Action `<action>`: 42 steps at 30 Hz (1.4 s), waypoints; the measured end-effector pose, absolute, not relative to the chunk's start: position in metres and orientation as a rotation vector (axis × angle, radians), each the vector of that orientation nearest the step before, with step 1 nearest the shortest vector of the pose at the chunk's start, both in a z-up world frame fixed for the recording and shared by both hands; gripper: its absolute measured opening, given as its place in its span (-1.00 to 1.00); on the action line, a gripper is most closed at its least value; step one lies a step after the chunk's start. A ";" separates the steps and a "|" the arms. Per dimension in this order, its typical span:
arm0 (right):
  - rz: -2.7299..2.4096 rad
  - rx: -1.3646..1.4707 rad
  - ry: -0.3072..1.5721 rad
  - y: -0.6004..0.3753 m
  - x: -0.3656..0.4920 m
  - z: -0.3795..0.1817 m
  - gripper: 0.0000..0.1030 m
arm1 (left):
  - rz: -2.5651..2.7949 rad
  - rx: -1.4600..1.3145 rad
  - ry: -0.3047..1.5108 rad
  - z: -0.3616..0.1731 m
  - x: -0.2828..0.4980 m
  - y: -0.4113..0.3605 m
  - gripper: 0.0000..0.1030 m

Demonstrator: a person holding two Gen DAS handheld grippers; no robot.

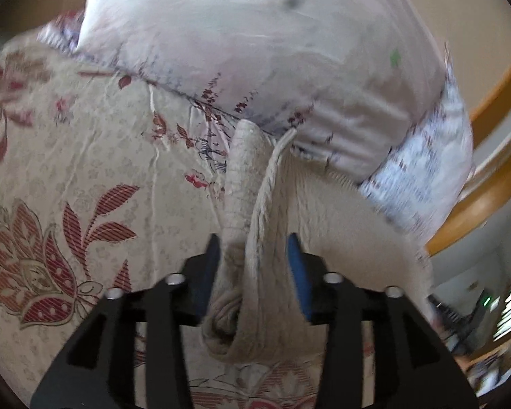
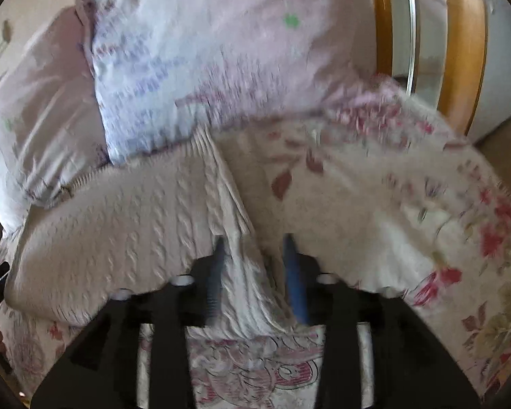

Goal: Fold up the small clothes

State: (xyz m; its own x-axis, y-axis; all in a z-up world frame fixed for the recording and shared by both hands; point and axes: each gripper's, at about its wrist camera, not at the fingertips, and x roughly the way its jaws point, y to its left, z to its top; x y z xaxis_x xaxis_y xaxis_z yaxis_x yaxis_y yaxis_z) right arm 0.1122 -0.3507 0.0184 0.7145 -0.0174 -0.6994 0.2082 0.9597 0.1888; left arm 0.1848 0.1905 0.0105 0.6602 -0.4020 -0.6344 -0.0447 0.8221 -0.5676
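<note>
Left wrist view: the left hand-held gripper [image 1: 253, 248] pinches a bunched, ribbed edge of the cream cable-knit garment [image 1: 330, 218], lifted over the floral-patterned bed cover [image 1: 85, 156] below a pale pink printed pillow [image 1: 255, 44]. This looks like the carrying stage of a fold; next, both edges want laying down flat and even.

Right wrist view: the right hand-held gripper [image 2: 255, 250] pinches another gathered edge. Only here does the garment's broad cable-knit panel [image 2: 119, 218] show spread, blurred, against the pillow.
</note>
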 end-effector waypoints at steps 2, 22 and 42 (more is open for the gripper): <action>-0.113 0.218 0.732 -0.340 0.110 0.027 0.19 | -0.214 -0.628 0.851 0.009 0.191 0.195 0.03; -0.001 0.112 0.745 -0.293 0.117 0.023 0.26 | -0.243 -0.799 0.906 -0.015 0.237 0.188 -0.27; -0.001 0.137 0.720 -0.309 0.110 0.026 0.26 | -0.332 -0.829 0.825 0.031 0.236 0.141 -0.67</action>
